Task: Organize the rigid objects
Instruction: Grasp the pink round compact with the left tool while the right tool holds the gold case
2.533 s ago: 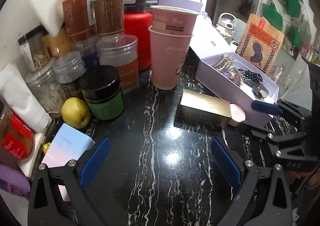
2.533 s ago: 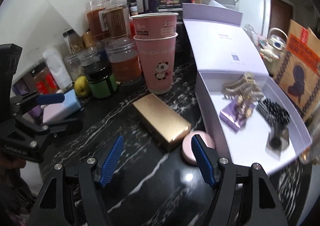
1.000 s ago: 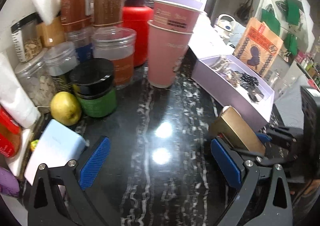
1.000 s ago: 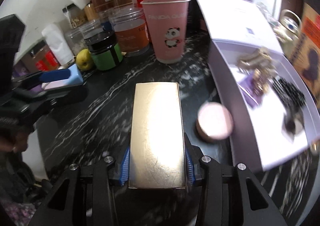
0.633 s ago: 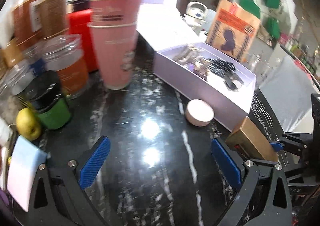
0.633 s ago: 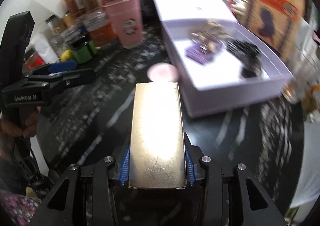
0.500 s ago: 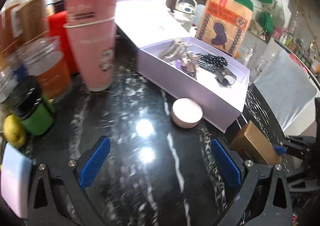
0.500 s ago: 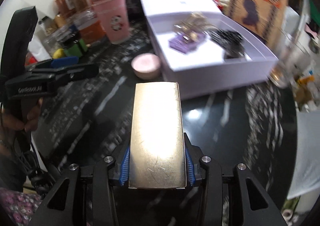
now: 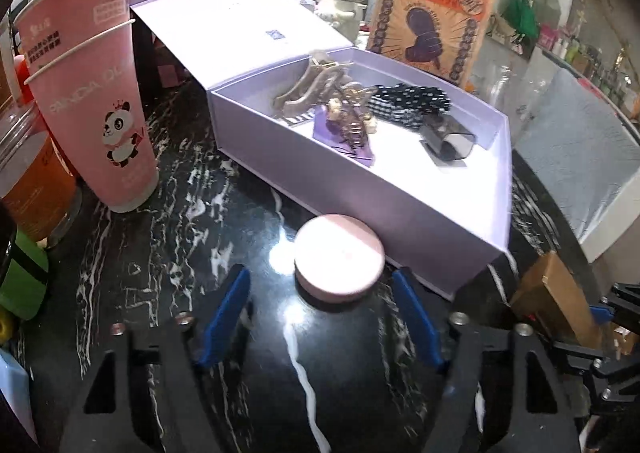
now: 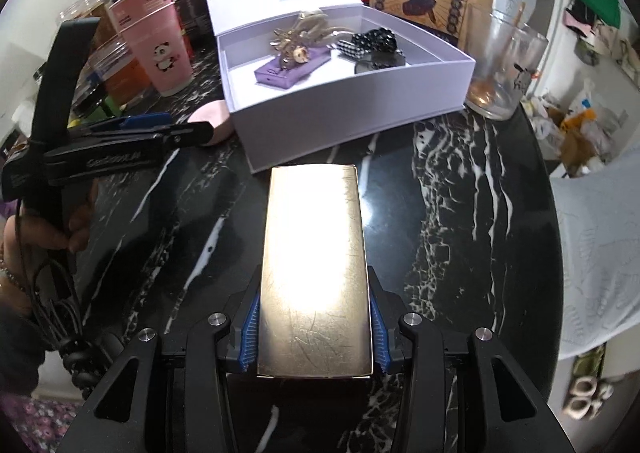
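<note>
My left gripper (image 9: 319, 281) hangs low over the black marble table (image 9: 180, 221). Its jaws are closing, and the round pink compact (image 9: 340, 257) lies between the blue fingertips (image 9: 240, 281), which do not press on it. My right gripper (image 10: 314, 333) is shut on the long gold box (image 10: 314, 253), held above the table in front of the open lavender box (image 10: 352, 113). The left wrist view shows the gold box (image 9: 556, 293) at the far right. In the right wrist view the left gripper (image 10: 192, 133) reaches the pink compact (image 10: 212, 121).
The lavender box (image 9: 360, 189) holds hair clips and a small purple case. Stacked pink paper cups (image 9: 92, 113) and jars stand at the left. A drinking glass (image 10: 506, 69) and an orange paper bag (image 9: 432, 13) stand beyond the box. The round table edge (image 10: 548, 213) curves at right.
Both grippers have swung right along the table toward the lavender box. The left jaws have narrowed around the pink compact. The gold box, picked up earlier, stays in the right gripper.
</note>
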